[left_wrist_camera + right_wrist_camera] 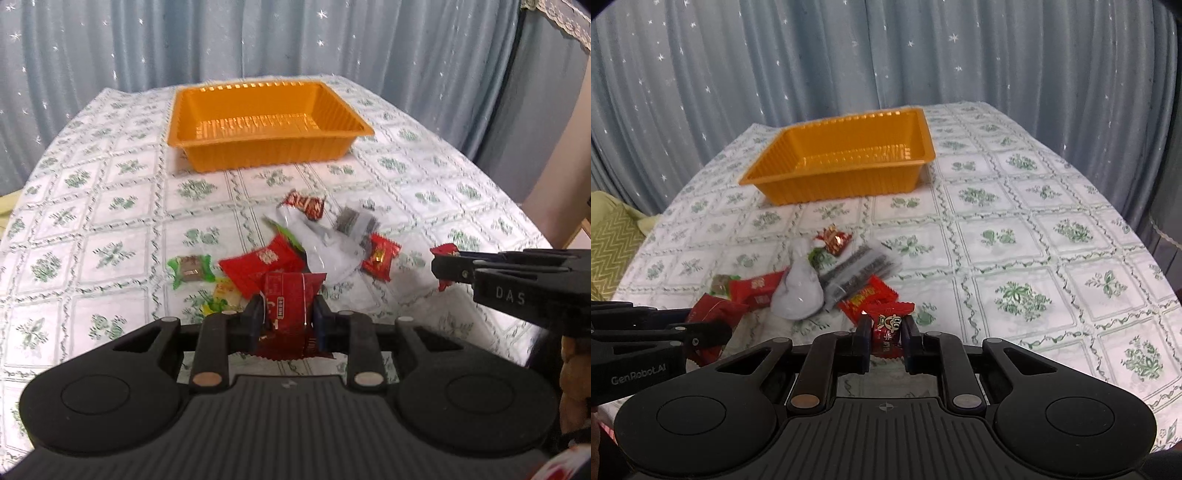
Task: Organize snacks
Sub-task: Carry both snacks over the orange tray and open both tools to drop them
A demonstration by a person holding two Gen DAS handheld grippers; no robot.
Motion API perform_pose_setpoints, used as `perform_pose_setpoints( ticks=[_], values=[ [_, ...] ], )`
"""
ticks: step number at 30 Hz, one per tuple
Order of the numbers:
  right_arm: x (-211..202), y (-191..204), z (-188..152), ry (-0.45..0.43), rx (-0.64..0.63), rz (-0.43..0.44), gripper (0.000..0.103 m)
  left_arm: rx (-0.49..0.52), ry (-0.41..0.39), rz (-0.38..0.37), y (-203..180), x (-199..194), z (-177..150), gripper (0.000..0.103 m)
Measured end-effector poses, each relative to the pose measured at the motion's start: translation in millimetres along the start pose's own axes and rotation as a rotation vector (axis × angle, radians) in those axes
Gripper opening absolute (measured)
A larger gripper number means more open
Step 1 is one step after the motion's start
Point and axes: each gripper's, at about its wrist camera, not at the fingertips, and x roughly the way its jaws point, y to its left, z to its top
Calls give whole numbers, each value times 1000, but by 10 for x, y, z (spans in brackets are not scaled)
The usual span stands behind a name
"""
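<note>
Left wrist view: left gripper (289,317) is hovering low over the worktop (110,229), fingers clamped on a dark red snack packet (291,295) at the near edge of the snack pile (295,240), orange tray (266,125) sitting beyond it. Right wrist view: right gripper (885,334) is pointing level toward the tray, fingers clamped on a small red candy (888,325) just above the pile's near right edge.

Worktop (1015,236) covered by a white cloth printed with a green floral grid. An orange ribbed tray (798,184) sits toward the far edge. Nearer, well apart from the tray, lies a loose cluster of wrapped snacks (295,240): several red packets, a green-ended sweet (190,271), a yellow sweet (221,297), a clear white pouch (798,291) and a grey sachet (857,269), some overlapping.
</note>
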Motion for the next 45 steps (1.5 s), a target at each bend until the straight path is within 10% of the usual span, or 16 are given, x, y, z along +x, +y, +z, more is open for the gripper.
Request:
perform_pose_setpoints(
  ticks=[19, 45],
  values=[
    [60, 117, 816, -110, -31, 38, 17, -67, -127, 26, 200, 35, 890, 25],
    [1386, 118, 1801, -152, 7, -6, 17, -95, -202, 28, 761, 1101, 1813, 26]
  ],
)
